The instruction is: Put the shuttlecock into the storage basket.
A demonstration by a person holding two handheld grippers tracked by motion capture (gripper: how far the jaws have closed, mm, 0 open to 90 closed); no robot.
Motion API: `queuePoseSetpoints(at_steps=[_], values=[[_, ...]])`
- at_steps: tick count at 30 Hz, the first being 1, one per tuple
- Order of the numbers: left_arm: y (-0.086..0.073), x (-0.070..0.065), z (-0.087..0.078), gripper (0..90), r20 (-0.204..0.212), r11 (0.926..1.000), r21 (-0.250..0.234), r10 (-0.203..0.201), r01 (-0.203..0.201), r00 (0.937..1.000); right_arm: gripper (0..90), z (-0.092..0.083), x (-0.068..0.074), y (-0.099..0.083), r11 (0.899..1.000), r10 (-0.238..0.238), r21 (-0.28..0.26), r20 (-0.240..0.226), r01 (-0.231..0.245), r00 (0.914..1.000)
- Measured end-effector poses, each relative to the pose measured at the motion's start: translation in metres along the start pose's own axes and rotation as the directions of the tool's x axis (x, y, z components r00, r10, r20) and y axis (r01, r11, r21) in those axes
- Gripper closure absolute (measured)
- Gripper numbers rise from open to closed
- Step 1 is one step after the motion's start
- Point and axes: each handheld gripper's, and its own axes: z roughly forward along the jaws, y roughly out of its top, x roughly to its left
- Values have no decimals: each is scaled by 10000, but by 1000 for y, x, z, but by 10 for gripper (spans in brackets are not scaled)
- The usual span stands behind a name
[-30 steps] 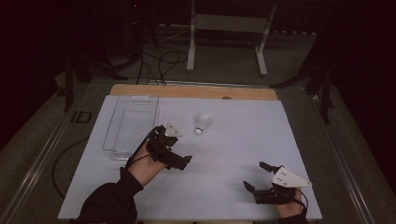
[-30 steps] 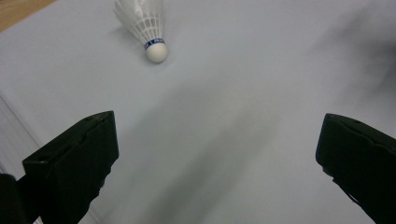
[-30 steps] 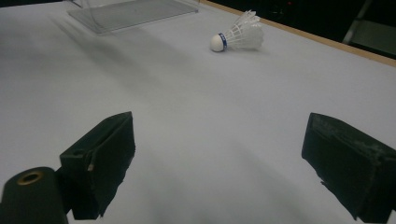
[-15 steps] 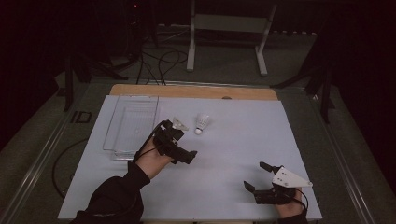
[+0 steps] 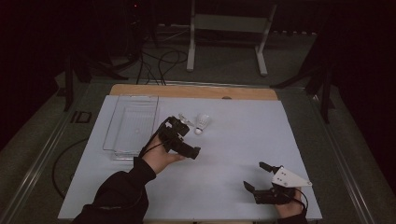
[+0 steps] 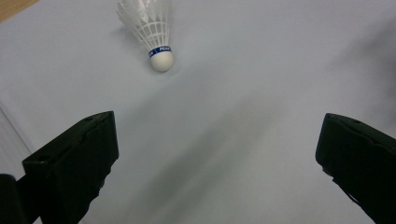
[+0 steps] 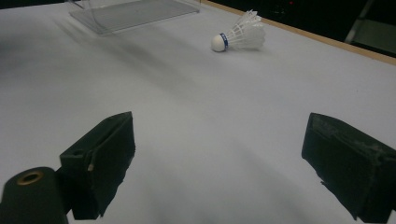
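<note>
Black jaws of the left gripper (image 6: 219, 154) stand wide apart with nothing between them, raised a little off the white table cover (image 5: 233, 140). In the left gripper view they frame bare surface, and the white shuttlecock (image 6: 152, 28) lies ahead of them, nearer the left jaw, cork end toward the camera with a blue band above it. That aim suggests a reach for the shuttlecock, with the jaws spread ready to close around it; nothing is touched yet. From the high view, the left gripper (image 5: 180, 140) sits near the middle of the table, the shuttlecock (image 5: 201, 123) on its side just beyond it and apart from it. A clear plastic tray (image 5: 133, 123) lies to the left of both, probably where the shuttlecock is meant to go. The right gripper (image 5: 262, 176) rests low at the near right edge, well apart from the shuttlecock, jaws also wide open and empty, seemingly parked out of the way.
</note>
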Motion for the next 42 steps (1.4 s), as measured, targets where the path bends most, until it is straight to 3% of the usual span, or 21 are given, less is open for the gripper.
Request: queuePoseSetpoints(at_steps=[12,18,31,42], values=[[14,3,9,1,41,9994,256,-240,239,9997,97,0,0,0,10000,-2,15,-11,2,10000],[20,3,13,1,74,9993,334,-171,169,9998,98,0,0,0,10000,2,36,-22,-2,10000],[37,5,17,1,-58,9994,187,-303,304,9995,97,0,-1,0,10000,54,2,-60,-54,10000],[52,11,26,1,-124,9973,-74,-725,724,9973,98,0,0,0,10000,57,31,-116,-57,9999]])
